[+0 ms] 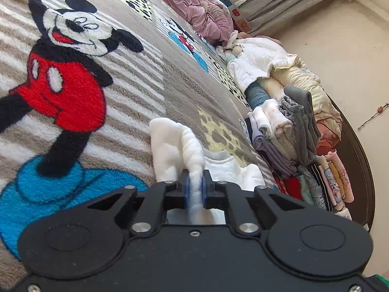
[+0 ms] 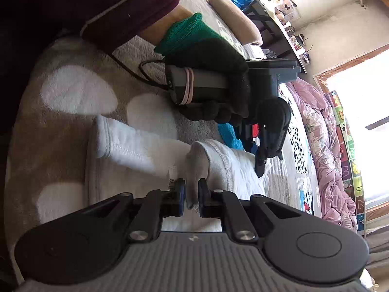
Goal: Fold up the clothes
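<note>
Both tongs pinching white garment point(image 1: 175, 143) on the bed blanket point(image 1: 136, 92): left tongs point(image 1: 195, 189) on a ridge, right tongs point(image 2: 192, 192) on a cuff. Soft, light, floppy; probably best gripped at hems.

My left gripper's point(image 1: 195, 189) body hid the lower part of the white garment point(image 1: 175, 146) I pinched. The picture's edge cut off my dark red sleeve point(image 2: 109, 7). Desk clutter point(image 2: 289, 12) beside the bright window point(image 2: 359, 73) was too small to identify.
</note>
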A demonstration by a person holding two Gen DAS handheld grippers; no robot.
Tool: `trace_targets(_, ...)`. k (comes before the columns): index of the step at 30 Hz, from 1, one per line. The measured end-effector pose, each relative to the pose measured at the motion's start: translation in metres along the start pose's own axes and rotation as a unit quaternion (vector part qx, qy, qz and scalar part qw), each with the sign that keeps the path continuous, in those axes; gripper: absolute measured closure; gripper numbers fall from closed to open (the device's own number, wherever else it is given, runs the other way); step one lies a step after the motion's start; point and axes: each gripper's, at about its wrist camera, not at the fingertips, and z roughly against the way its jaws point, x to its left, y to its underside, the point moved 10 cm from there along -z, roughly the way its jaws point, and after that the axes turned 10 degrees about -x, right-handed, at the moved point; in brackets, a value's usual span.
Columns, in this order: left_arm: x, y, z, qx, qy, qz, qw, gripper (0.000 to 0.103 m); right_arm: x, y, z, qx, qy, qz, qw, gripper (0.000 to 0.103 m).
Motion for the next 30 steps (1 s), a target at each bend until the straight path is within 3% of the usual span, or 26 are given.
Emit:
trace_targets(4, -0.002, 0.001, 0.001, -0.002, -0.004, -0.006, 1.0000, 0.095, -0.030, -0.005, 0.022, -0.009, 0.000, -0.084, 0.996, 0.092)
trace_targets(8, -0.005, 0.002, 0.001, -0.003, -0.008, -0.014, 0.9999, 0.093, -0.075, -0.013, 0.026, -0.049, 0.012, -0.213, 0.976, 0.091)
trace_targets(11, -0.008, 0.003, 0.001, 0.002, -0.004, -0.019, 0.9998, 0.086, -0.088, -0.013, -0.006, -0.063, 0.017, -0.299, 0.952, 0.091)
trace_targets(13, -0.010, 0.000, 0.008, 0.004, -0.007, -0.031, 0.9995, 0.084, -0.076, 0.006, -0.048, -0.007, -0.009, -0.329, 0.944, 0.091)
trace_targets(15, -0.015, -0.007, 0.021, -0.006, -0.024, -0.077, 0.9967, 0.084, -0.057, 0.024, -0.067, 0.034, -0.027, -0.332, 0.942, 0.092)
trace_targets(17, -0.022, -0.016, 0.035, -0.028, -0.050, -0.137, 0.9890, 0.084, -0.055, 0.026, -0.065, 0.018, -0.015, -0.330, 0.944, 0.091)
trace_targets(23, -0.044, -0.018, 0.039, -0.061, -0.006, -0.192, 0.9795, 0.084, -0.051, 0.024, -0.062, 0.021, 0.000, -0.298, 0.954, 0.091)
trace_targets(25, -0.048, -0.009, 0.026, -0.048, -0.003, -0.219, 0.9746, 0.084, -0.053, 0.026, -0.062, 0.017, 0.000, -0.310, 0.951, 0.091)
trace_targets(27, -0.036, 0.006, 0.002, -0.008, -0.041, -0.241, 0.9696, 0.084, -0.056, 0.029, -0.063, 0.011, -0.004, -0.325, 0.946, 0.091)
trace_targets(30, -0.030, 0.014, -0.013, 0.004, -0.064, -0.264, 0.9623, 0.083, -0.055, 0.035, -0.062, 0.003, -0.007, -0.354, 0.935, 0.091)
